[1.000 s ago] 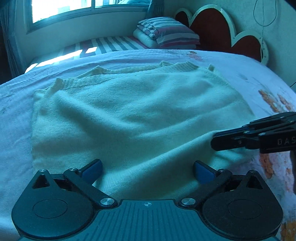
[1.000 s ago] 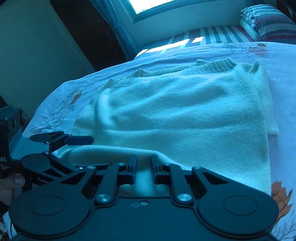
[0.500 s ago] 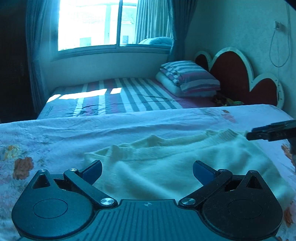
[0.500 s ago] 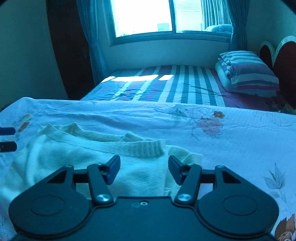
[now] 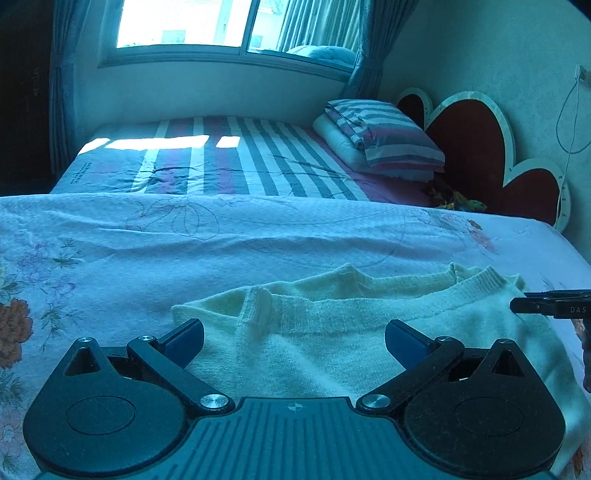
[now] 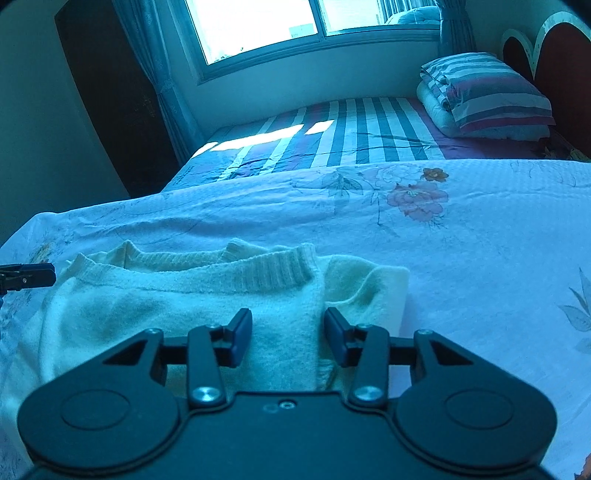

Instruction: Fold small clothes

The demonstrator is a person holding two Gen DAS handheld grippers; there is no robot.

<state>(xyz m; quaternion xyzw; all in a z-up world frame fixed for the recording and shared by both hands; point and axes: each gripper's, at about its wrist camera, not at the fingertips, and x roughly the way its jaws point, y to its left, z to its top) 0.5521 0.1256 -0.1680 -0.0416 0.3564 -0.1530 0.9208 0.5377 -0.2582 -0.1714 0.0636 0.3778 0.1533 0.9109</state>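
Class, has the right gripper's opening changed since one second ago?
Yes. The right gripper, earlier nearly shut on the cream knitted sweater, now stands open above it.

Your two wrist cameras sit low and close over the sweater (image 5: 332, 332), facing the window (image 6: 295, 22); both share the bed (image 5: 110, 258).
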